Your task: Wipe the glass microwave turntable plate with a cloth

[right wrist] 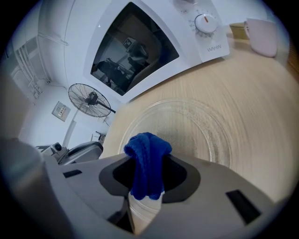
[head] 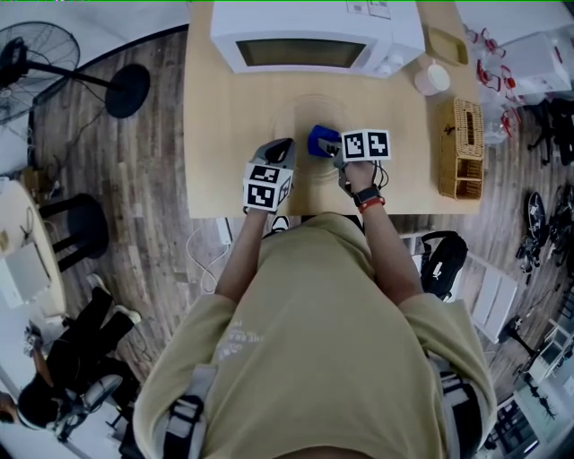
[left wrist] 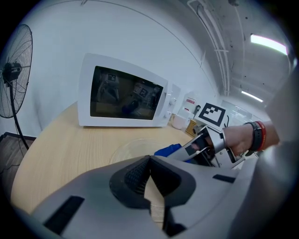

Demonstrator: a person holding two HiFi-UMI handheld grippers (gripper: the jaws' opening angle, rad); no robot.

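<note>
Currently, right tool (right wrist: 145, 193) pinching cloth (right wrist: 147, 156) lengthwise, over flat plate (right wrist: 205, 126), left tool (left wrist: 148, 162) closed.

Blue cloth (right wrist: 147, 163), clear glass plate (right wrist: 198, 122), white microwave (head: 314, 22), pale wooden table (head: 229, 134)

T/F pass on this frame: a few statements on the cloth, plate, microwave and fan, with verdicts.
1. The right gripper is shut on a blue cloth. True.
2. The microwave has its door open. False: the door is closed.
3. The glass plate sits inside the microwave. False: it lies on the table in front of it.
4. A fan stands on the floor off the table's left side. True.
</note>
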